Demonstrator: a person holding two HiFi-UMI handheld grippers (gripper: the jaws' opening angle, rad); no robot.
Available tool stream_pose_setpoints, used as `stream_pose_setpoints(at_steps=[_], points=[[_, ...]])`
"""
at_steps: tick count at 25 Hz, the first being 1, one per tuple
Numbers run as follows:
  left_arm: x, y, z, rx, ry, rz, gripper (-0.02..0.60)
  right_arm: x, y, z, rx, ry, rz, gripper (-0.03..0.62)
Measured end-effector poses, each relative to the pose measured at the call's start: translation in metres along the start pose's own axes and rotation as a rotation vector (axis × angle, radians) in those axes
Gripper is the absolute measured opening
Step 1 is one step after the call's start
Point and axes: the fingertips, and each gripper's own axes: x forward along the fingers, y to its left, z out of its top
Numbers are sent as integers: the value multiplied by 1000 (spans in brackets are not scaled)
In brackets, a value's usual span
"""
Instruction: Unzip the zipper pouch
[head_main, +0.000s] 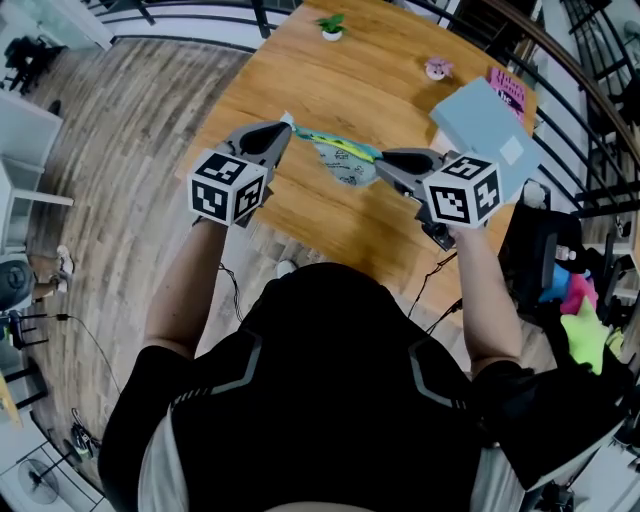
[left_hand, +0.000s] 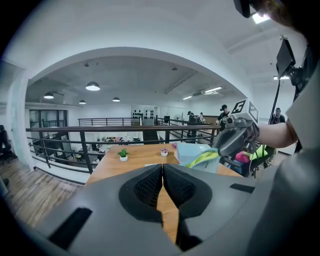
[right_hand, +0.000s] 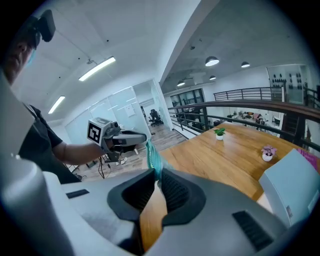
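Pouch (head_main: 345, 160) spans from left claw (head_main: 281, 131) to right claw (head_main: 386, 160), above table (head_main: 300, 70).

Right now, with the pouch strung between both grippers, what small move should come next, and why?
Probably pull the left gripper away from the right gripper along the zipper. Both are shut on opposite ends of the pouch, which hangs above the table, so spreading them should run the zipper open.

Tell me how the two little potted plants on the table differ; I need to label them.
The green plant has leafy green foliage; the pink plant has pink blooms. The green plant stands apart on the table; the pink plant stands close to the grey box. Both are small, upright, in white pots.
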Motion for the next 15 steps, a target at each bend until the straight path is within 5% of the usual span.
stream_pose_setpoints(at_steps=[15], points=[[95,-63,-76,1,157,-59,32,7,-106,-109,-36,121,-204,52]])
